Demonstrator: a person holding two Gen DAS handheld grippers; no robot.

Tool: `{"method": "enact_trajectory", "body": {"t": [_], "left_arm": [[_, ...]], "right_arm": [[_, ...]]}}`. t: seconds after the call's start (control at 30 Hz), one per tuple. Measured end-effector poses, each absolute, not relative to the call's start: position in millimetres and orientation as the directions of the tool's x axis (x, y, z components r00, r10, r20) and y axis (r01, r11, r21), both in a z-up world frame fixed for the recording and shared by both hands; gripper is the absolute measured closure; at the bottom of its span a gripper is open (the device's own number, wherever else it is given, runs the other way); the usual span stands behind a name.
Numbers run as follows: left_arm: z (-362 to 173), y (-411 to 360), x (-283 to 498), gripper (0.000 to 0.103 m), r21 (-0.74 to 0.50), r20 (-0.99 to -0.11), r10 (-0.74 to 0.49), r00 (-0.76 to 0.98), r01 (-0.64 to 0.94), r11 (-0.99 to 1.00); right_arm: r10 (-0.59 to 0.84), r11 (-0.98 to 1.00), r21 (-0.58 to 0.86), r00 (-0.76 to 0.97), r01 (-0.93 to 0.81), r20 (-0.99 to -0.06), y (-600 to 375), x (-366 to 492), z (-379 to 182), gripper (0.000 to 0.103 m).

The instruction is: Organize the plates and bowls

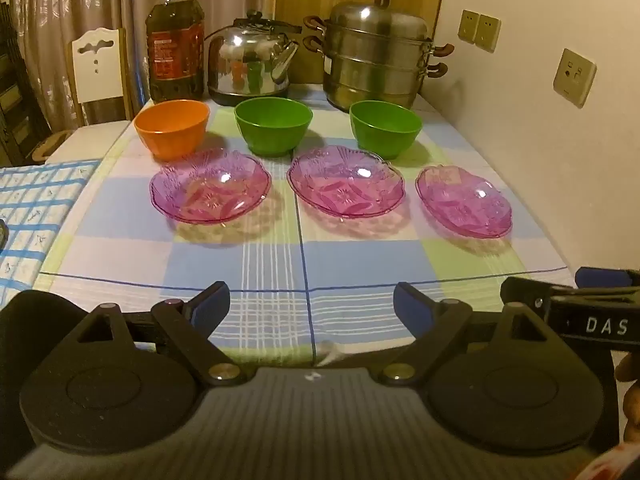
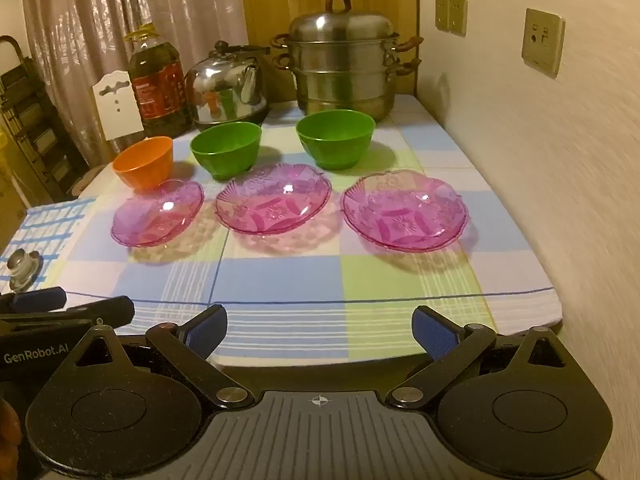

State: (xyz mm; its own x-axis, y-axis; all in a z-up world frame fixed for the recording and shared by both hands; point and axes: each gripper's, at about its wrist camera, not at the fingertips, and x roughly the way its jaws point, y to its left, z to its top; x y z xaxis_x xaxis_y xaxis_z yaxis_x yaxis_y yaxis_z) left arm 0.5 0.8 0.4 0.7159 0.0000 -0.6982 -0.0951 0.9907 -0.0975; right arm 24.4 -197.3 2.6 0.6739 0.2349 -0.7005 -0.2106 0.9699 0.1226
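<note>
Left wrist view: left gripper jaws wide apart, empty, hovering near table edge. Orange plastic bowl and two green plastic bowls in far row; three pink translucent patterned plates in near row. All apart, unstacked; likely laid out for stacking.

Right wrist view: right gripper likewise spread, empty, facing right pink plate, probably first pick. Steel steamer pot beyond the bowls.

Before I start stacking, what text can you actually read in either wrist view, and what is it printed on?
"DAS": on the right gripper body, cut off by the left wrist view's edge.
"GenRobot.AI": on the left gripper body, seen from the right wrist view.
Oil bottle: red label carries print, too blurred to read.
Bowls, plates, kettle, steamer, wall sockets: no readable text.
</note>
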Motion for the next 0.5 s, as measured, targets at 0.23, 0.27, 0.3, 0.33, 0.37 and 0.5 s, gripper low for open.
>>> {"method": "enact_trajectory", "body": {"t": [0.23,0.27,0.3,0.33,0.37,0.5], "left_arm": [[6,11,2,0.016,-0.107,-0.701,-0.001,0.713,-0.103,0.989],[5,8,3,0.016,-0.095,-0.702,0.006,0.712,-0.102,0.990],[3,4,2,0.016,-0.085,-0.698,0.012,0.716,-0.100,0.991],[2,4,2,0.016,-0.085,-0.697,0.010,0.717,-0.096,0.992],[-2,-1,-1,0.016,-0.080,-0.690,0.013,0.724,-0.094,0.992],[-1,-1,-1,0.016,-0.082,-0.688,0.008,0.726,-0.089,0.993]], "right_arm": [[0.229,0.971,0.119,0.675,-0.206,-0.701,-200,25,2,0.004],[0.228,0.971,0.119,0.675,-0.205,-0.701,-200,25,2,0.004],[0.228,0.972,0.119,0.675,-0.204,-0.701,-200,25,2,0.004],[0.227,0.972,0.119,0.675,-0.204,-0.702,-200,26,0,0.004],[0.227,0.972,0.119,0.675,-0.203,-0.702,-200,25,0,0.004],[0.228,0.972,0.123,0.673,-0.201,-0.704,-202,27,-1,0.004]]}}
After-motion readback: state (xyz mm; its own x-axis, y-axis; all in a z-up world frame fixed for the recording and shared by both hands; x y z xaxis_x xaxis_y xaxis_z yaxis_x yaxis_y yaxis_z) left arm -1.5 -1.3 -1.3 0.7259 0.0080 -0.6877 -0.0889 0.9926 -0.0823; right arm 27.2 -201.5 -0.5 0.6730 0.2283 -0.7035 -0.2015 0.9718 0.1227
